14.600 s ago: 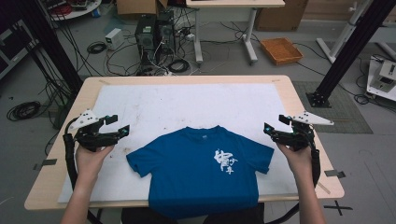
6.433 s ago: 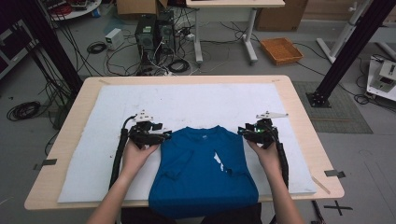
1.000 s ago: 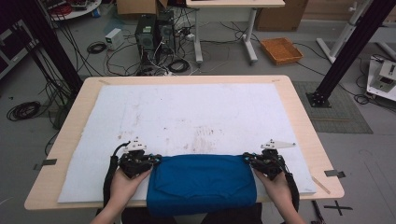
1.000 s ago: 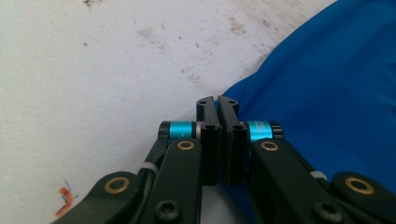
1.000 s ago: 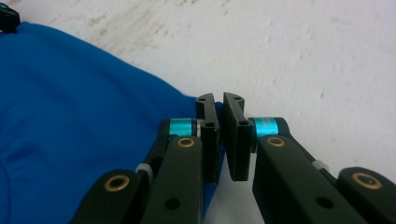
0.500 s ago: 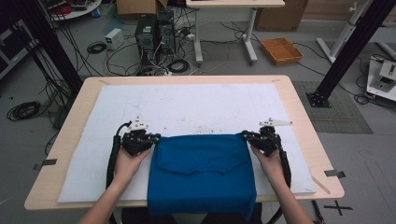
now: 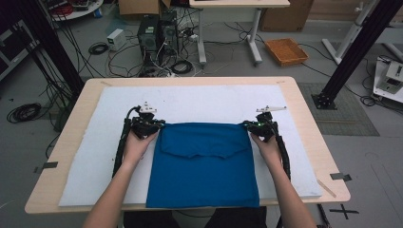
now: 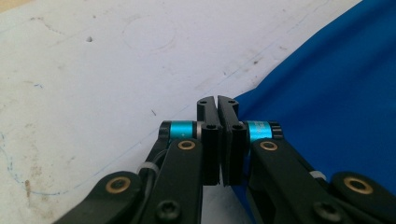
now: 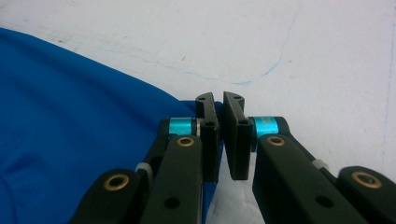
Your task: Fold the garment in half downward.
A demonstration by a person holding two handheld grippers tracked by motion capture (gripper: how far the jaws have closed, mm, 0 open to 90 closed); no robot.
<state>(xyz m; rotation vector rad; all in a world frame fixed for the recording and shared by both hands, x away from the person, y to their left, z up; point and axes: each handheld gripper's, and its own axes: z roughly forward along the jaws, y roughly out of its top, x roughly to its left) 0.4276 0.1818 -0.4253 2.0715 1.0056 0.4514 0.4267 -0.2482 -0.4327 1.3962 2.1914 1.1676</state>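
The blue shirt (image 7: 204, 164) is laid folded on the white mat (image 7: 85, 156). Its far left corner is clamped by the left gripper (image 7: 159, 125). Its far right corner is clamped by the right gripper (image 7: 247, 125).

The right claw (image 9: 218, 100) pinches the corner of the blue shirt (image 9: 70, 116) just above the white mat (image 9: 303, 51).

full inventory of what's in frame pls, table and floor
T-shirt: 1, blue, folded, on the mat's near half.
Mat: 1, white, covering the table.
Table: 1, light wood, centre.
Computer towers: 2, black, on the floor beyond the table.
Tray: 1, orange, on the floor far right.
Left hand-held gripper: 1, black, shut on the T-shirt's far left corner.
Right hand-held gripper: 1, black, shut on the far right corner.
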